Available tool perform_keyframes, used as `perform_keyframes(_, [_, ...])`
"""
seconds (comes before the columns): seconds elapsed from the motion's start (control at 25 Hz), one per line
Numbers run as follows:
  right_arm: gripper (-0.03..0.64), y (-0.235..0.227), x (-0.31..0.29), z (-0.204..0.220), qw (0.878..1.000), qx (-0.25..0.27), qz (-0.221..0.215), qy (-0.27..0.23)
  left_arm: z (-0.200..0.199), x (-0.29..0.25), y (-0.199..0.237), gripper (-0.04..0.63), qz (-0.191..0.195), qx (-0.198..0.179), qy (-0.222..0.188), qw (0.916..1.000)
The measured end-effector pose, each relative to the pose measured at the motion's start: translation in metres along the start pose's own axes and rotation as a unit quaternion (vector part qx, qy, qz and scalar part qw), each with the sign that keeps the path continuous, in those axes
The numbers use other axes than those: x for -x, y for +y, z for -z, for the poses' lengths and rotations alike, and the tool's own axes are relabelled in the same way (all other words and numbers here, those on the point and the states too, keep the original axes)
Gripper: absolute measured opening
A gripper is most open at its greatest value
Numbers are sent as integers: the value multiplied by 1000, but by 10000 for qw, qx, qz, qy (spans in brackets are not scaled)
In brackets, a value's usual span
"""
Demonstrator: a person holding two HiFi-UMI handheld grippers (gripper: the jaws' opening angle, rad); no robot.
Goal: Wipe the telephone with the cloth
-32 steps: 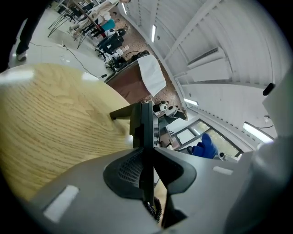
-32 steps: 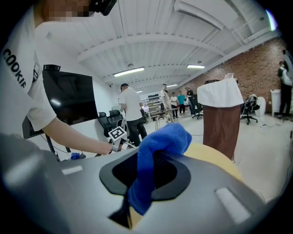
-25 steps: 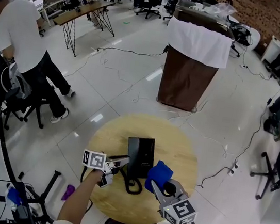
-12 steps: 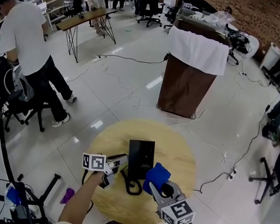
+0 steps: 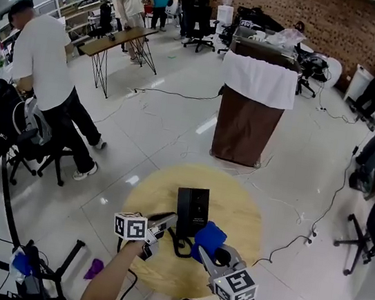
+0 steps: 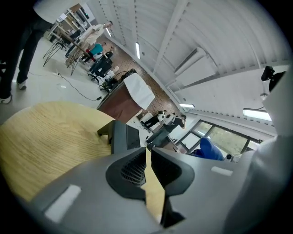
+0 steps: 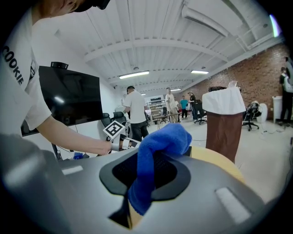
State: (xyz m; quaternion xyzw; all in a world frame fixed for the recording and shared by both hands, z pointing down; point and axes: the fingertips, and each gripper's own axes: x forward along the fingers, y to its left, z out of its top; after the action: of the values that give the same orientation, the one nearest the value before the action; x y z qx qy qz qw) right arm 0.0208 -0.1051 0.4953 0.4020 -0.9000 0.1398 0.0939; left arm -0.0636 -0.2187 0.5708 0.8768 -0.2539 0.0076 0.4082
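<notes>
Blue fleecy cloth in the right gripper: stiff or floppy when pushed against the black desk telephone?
Probably floppy: the blue fleecy cloth bulges past the right gripper and a tail droops between its jaws. Likely light and soft, so it should fold against the black desk telephone rather than shove it.

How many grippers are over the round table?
2. The left gripper, left of the telephone, has just been closing its jaws, nothing between them; the right gripper, at its near right, holds the blue cloth. None seems hidden.

My cloth (image 5: 209,235): blue. Telephone (image 5: 191,211) at its 11 o'clock: black. Table (image 5: 241,210): pale yellow, wood-grain. Floor (image 5: 176,130): glossy white.
</notes>
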Motion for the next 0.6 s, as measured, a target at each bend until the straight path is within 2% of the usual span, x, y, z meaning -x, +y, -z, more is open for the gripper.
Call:
perform_keyframes(0.16, [61, 15, 15, -3, 9999, 25, 117, -71, 4, 11, -42, 18, 205, -337, -62, 9992])
perform_keyframes(0.32, [61, 29, 30, -3, 9996, 39, 236, -133, 8, 29, -86, 3, 349, -692, -288, 9966])
perform_keyframes(0.6, [61, 72, 44, -10, 9988, 203, 321, -299, 25, 81, -147, -8, 253, -1386, -634, 9880])
